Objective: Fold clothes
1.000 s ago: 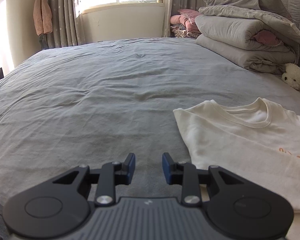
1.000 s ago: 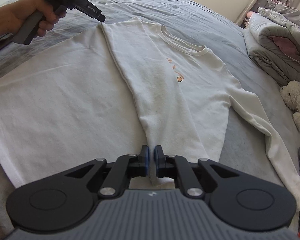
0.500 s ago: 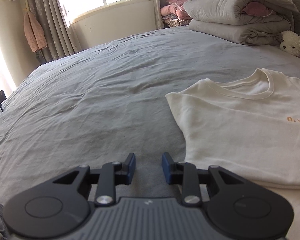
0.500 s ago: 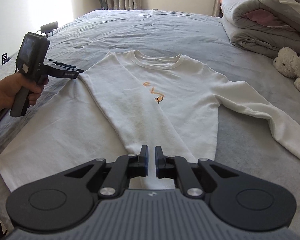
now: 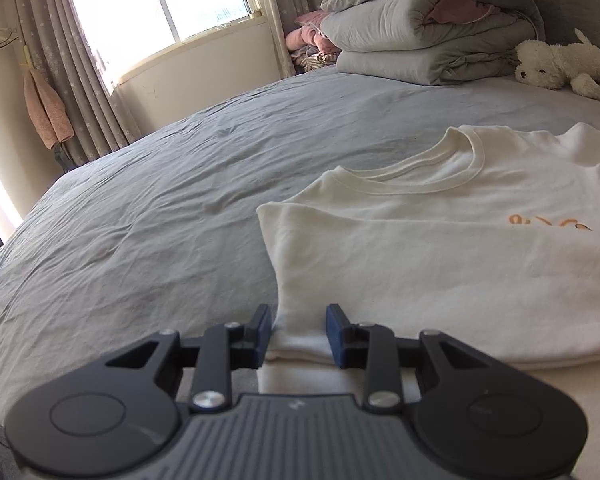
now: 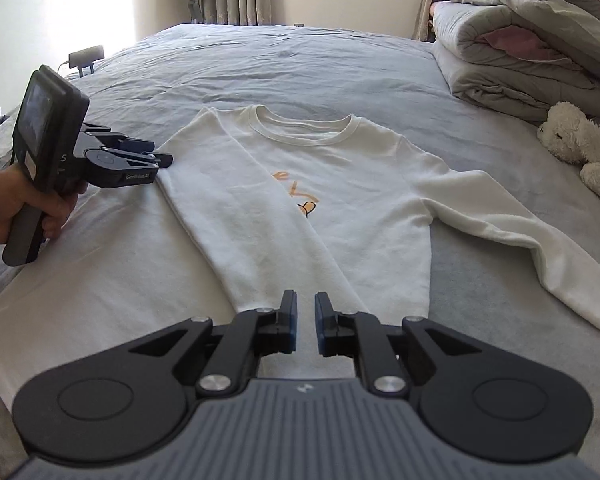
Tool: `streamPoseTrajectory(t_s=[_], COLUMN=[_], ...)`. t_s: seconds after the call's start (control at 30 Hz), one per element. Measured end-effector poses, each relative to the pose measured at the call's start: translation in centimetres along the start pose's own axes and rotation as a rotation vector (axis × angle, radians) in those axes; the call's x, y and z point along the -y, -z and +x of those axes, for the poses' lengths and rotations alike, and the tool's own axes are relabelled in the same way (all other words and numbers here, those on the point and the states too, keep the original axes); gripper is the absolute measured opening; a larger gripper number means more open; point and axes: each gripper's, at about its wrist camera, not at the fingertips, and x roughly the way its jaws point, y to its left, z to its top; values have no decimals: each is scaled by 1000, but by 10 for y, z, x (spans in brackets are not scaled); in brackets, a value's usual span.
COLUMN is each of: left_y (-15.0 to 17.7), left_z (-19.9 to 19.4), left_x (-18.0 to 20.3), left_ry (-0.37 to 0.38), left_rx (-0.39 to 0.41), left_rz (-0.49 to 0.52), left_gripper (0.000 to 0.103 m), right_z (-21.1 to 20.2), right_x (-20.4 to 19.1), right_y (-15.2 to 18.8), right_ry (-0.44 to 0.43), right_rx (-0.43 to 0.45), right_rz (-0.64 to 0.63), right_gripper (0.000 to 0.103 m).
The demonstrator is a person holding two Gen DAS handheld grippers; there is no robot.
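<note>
the soft white long-sleeved sweatshirt with small orange marks on the chest (image 6: 340, 184) lies flat on the wide grey bed (image 6: 300, 64), neck hole toward the window. its left side and sleeve lie folded in over the body in a long strip down to the hem, while the other sleeve (image 6: 512, 236) lies stretched out toward the right. the left hand-held gripper (image 5: 298, 334) sits low at the folded edge near the shoulder, its jaws spread with cloth between them, not yet pinching. the right hand-held gripper (image 6: 306, 326) hangs over the hem with its jaws a little apart and holds nothing. to fold well, i think each one should grab both layers right at the edge and keep the crease straight. there is lots of open bed on the left and toward the window. on the right, the fluffy white toy dog (image 6: 580, 140) and the stacked grey quilts (image 6: 532, 48) sit near the loose sleeve, so moves there need care.
</note>
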Motion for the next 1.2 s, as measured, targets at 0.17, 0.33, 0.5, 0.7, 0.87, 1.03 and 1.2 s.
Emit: streamPoseTrajectory(t_s=[0.17, 0.33, 0.5, 0.7, 0.87, 1.03, 1.2], left_y=[-5, -3, 7, 7, 5, 9, 18], left_z=[-24, -33, -20, -16, -22, -41, -56], left_x=[11, 33, 26, 13, 8, -13, -37], left_ry=[57, 152, 168, 169, 163, 145, 177], left_rx=[54, 31, -15, -37, -41, -30, -54], left_rz=[17, -10, -64, -108, -111, -132, -212], left_gripper=[32, 36, 38, 38, 39, 41, 41], right_z=[21, 28, 27, 3, -17, -36, -34], right_x=[-14, -18, -15, 15, 40, 65, 80], right_y=[-11, -12, -11, -4, 2, 8, 4], right_ry=[29, 20, -5, -59, -104, -148, -161], right_rx=[-1, -28, -54, -12, 22, 56, 81], right_rz=[20, 11, 15, 73, 121, 169, 284], right_gripper=[15, 23, 30, 34, 35, 40, 40])
